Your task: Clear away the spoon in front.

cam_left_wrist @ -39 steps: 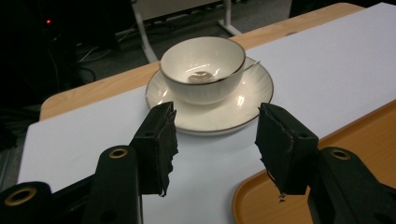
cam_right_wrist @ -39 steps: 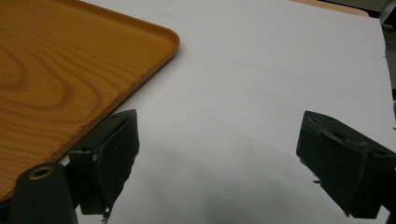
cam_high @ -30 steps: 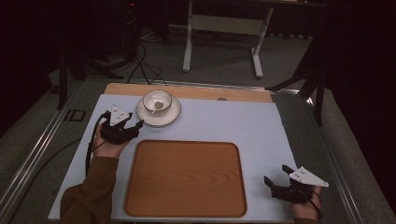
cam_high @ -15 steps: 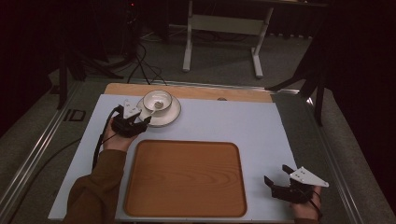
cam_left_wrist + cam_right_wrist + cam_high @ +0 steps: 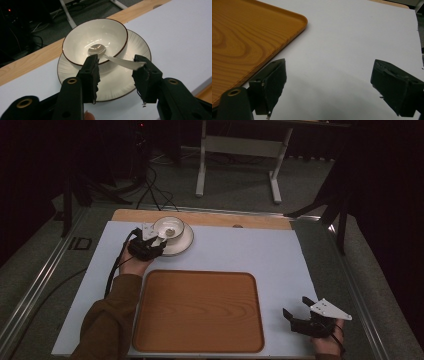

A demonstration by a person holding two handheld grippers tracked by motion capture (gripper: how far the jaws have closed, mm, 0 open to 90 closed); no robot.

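Observation:
A white bowl point(image 5: 168, 226) point(image 5: 95, 41) with a dark rim stands on a white ribbed plate point(image 5: 184, 245) point(image 5: 117, 83) at the table's far left. A white spoon point(image 5: 113, 59) lies in the bowl, its handle sticking out over the rim toward me. My left gripper point(image 5: 156, 244) point(image 5: 116, 66) is open, its jaws on either side of that handle at the bowl's near edge. My right gripper point(image 5: 297, 309) point(image 5: 329, 86) rests open at the front right of the table over bare white surface.
A wooden tray point(image 5: 197, 310) point(image 5: 242, 37) lies in the middle near the front edge, between the two hands. The white mat point(image 5: 265, 255) covers the table; a wooden strip point(image 5: 250, 220) runs along its far edge. Beyond are a dark floor and a stand.
My left gripper has moved right and forward, from beside the plate to the bowl's near rim. The right gripper has stayed put.

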